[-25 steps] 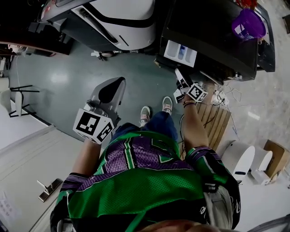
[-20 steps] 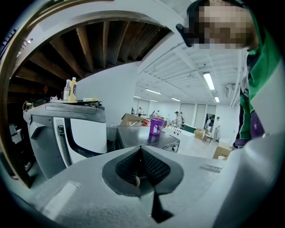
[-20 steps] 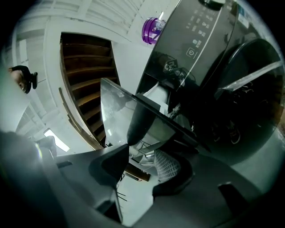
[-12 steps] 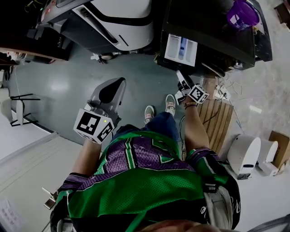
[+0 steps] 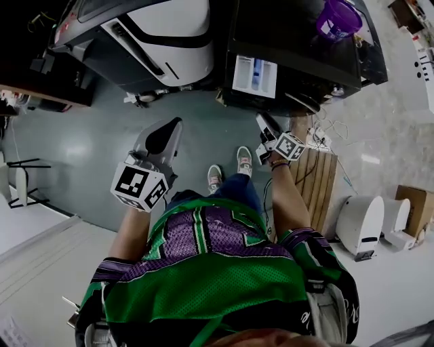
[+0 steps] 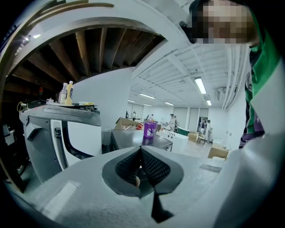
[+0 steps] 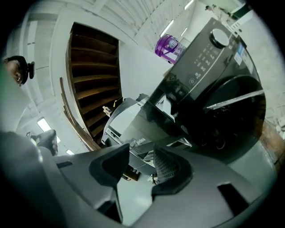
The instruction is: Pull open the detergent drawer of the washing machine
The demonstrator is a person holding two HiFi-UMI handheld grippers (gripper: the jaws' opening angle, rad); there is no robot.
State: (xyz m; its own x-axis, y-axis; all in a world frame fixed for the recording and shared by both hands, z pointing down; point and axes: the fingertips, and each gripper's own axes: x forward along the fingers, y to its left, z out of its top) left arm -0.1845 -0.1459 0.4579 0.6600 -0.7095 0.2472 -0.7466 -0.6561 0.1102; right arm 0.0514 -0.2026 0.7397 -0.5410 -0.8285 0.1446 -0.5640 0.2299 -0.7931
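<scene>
The black washing machine (image 5: 298, 47) stands at the top right of the head view. Its detergent drawer (image 5: 254, 76) sticks out from the front, white compartments showing. My right gripper (image 5: 262, 122) hangs just below the drawer, apart from it, jaws open and holding nothing. In the right gripper view the open right gripper (image 7: 141, 153) points past the washing machine (image 7: 222, 107), and the drawer (image 7: 167, 104) juts out left of the control panel. My left gripper (image 5: 174, 127) is held over the floor to the left, shut and empty; the left gripper (image 6: 141, 165) faces the room.
A purple tub (image 5: 337, 18) sits on top of the washer. A white and grey machine (image 5: 169, 30) stands to its left. A wooden pallet (image 5: 319, 183), loose cables (image 5: 329, 132), a white appliance (image 5: 359, 223) and a cardboard box (image 5: 410, 203) lie right. My feet (image 5: 230, 169) are on the green floor.
The drawer shows further out than a second ago. The right gripper has drawn back a little from it. The left gripper has barely moved.
</scene>
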